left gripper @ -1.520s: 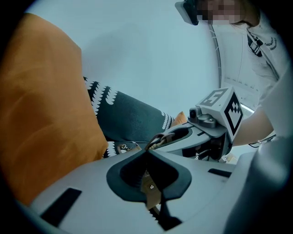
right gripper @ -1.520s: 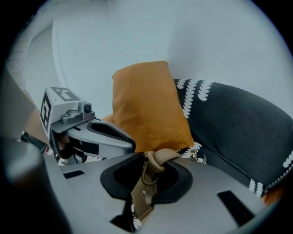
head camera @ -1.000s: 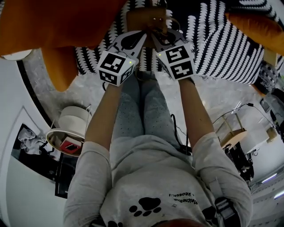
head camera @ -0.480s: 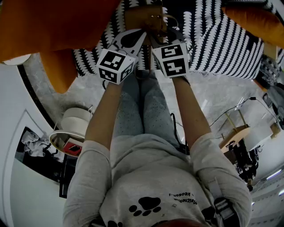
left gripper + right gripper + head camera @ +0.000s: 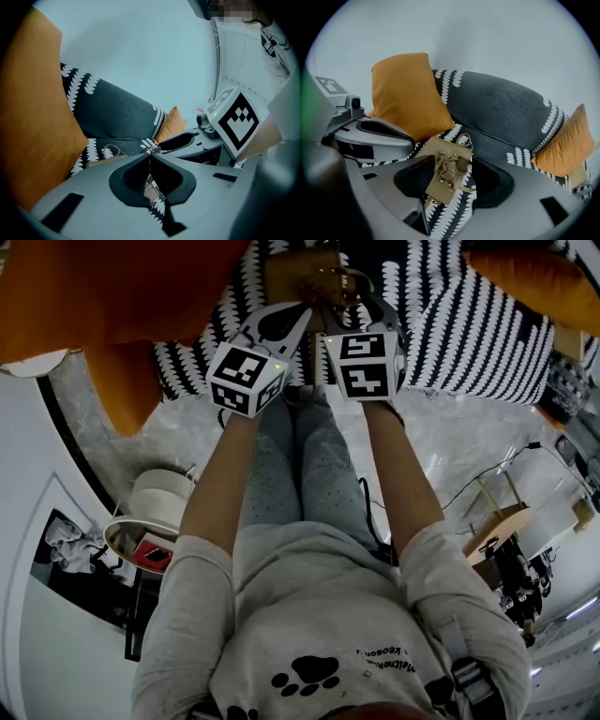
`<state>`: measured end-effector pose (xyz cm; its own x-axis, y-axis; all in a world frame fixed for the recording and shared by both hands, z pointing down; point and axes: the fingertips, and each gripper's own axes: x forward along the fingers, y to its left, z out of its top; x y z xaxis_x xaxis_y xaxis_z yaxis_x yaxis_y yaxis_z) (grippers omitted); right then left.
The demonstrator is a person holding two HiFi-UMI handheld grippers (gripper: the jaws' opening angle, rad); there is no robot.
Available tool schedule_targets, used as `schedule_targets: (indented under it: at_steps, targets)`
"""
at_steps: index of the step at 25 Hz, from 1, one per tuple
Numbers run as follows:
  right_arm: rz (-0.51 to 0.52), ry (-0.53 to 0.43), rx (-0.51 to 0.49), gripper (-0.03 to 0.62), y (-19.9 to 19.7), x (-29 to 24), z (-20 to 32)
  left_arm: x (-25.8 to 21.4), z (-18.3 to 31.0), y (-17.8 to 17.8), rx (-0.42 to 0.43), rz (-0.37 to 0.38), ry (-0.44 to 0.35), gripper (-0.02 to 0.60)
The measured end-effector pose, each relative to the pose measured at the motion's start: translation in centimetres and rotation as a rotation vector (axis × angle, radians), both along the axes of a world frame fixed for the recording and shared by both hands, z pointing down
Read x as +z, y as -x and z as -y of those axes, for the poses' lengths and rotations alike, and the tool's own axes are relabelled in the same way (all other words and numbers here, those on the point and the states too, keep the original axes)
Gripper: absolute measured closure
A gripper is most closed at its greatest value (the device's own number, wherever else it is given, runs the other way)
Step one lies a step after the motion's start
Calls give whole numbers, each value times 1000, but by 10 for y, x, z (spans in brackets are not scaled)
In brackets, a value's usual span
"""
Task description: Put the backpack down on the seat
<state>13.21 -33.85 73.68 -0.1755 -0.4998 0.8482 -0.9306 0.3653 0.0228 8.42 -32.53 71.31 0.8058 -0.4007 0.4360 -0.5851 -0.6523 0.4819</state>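
Note:
A small tan backpack [image 5: 302,274] lies on the black-and-white striped sofa seat [image 5: 469,324]; in the right gripper view the backpack [image 5: 447,173] shows its buckled flap and top ring. My right gripper [image 5: 455,165] hovers over it with jaws opening wide; the pack lies between them, untouched by the pads. In the head view this right gripper [image 5: 354,313] sits under its marker cube. My left gripper [image 5: 150,152] has its tips closed together on a thin tan strap [image 5: 151,187] of the pack, just left of the right one, and shows as the left gripper [image 5: 279,322] from above.
Orange cushions [image 5: 112,287] [image 5: 410,93] lean on the dark sofa back [image 5: 501,112], another cushion [image 5: 565,145] at the right. On the floor stand a round white side table [image 5: 141,535] at the left and a small wooden table [image 5: 497,526] with cables at the right.
The right gripper's jaws have spread apart off the backpack, and its marker cube has shifted slightly up and left. The left gripper has stayed closed in about the same place.

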Motion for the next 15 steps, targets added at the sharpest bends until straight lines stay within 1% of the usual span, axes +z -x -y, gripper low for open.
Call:
schedule_targets:
  at_steps: [5,10,15]
  targets:
    - [-13,-44,20,352,0,-13,-2,-6,-5,2,6,-2,-8,561]
    - [-7,-52,27,352,0,-14,-4,-6,-9,1,10,-2,-12,561]
    - [6,-64,32,352,-6,-26,-10,-18,-13,-9,14,-2,-24,561]
